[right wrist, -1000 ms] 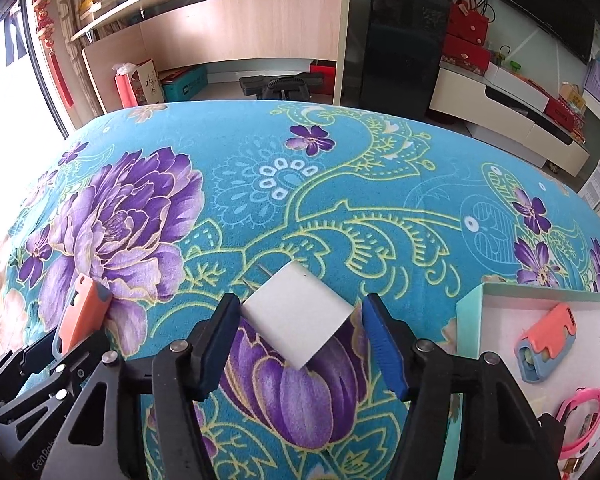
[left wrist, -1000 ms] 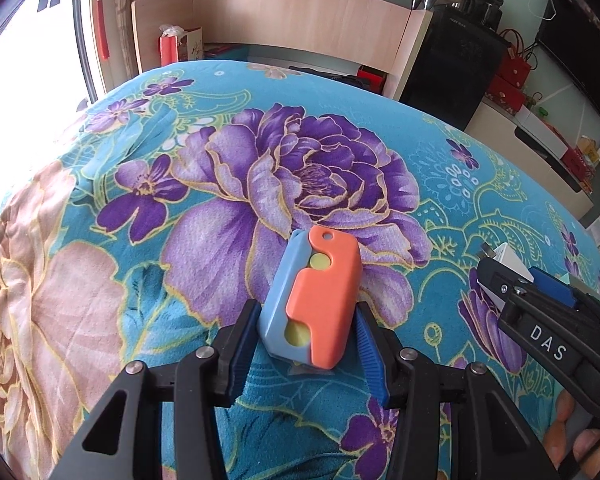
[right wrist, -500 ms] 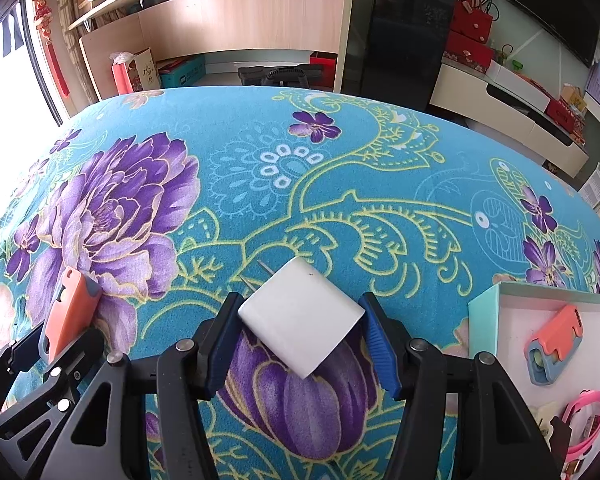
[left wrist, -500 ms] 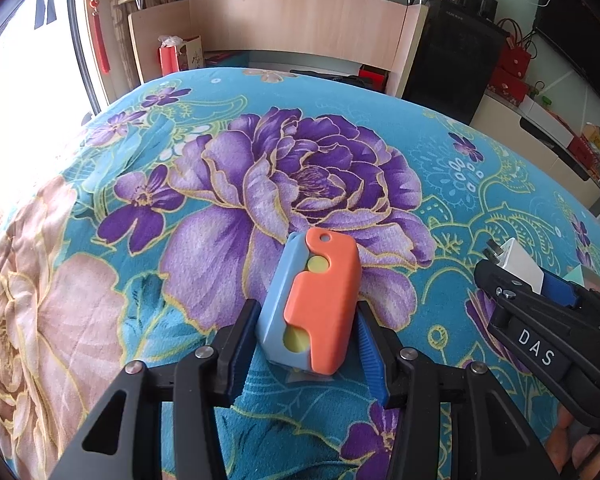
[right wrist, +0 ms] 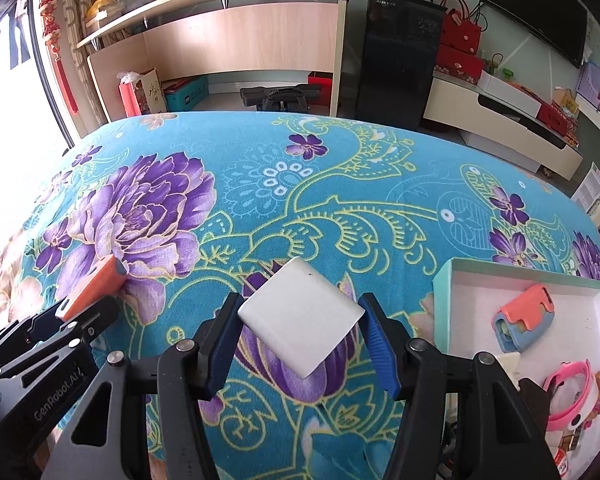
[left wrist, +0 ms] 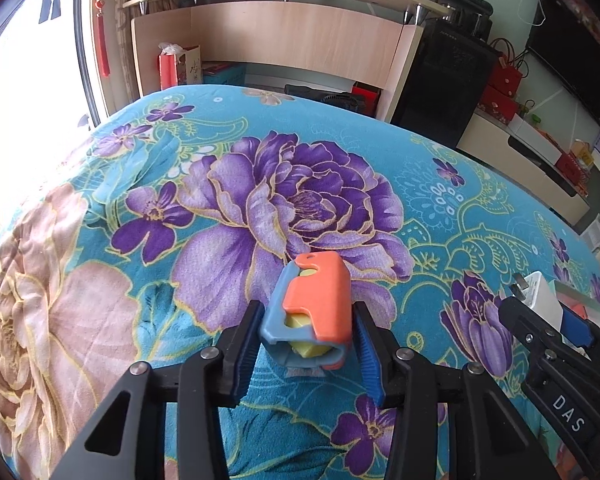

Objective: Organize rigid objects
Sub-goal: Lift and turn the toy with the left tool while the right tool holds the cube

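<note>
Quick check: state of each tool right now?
Left tool: shut on the orange-and-blue toy.
Right tool: shut on the white charger.

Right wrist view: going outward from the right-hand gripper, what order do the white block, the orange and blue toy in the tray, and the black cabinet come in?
1. White block, between the right gripper fingers.
2. Orange and blue toy, in the tray to the right.
3. Black cabinet, beyond the bed.

box (right wrist: 444, 304) on the bedspread (right wrist: 300, 200) at right with a toy (right wrist: 524, 322) and bracelet (right wrist: 572, 396) inside, charger (right wrist: 300, 320) left of it, another toy (left wrist: 312, 308) further left
</note>
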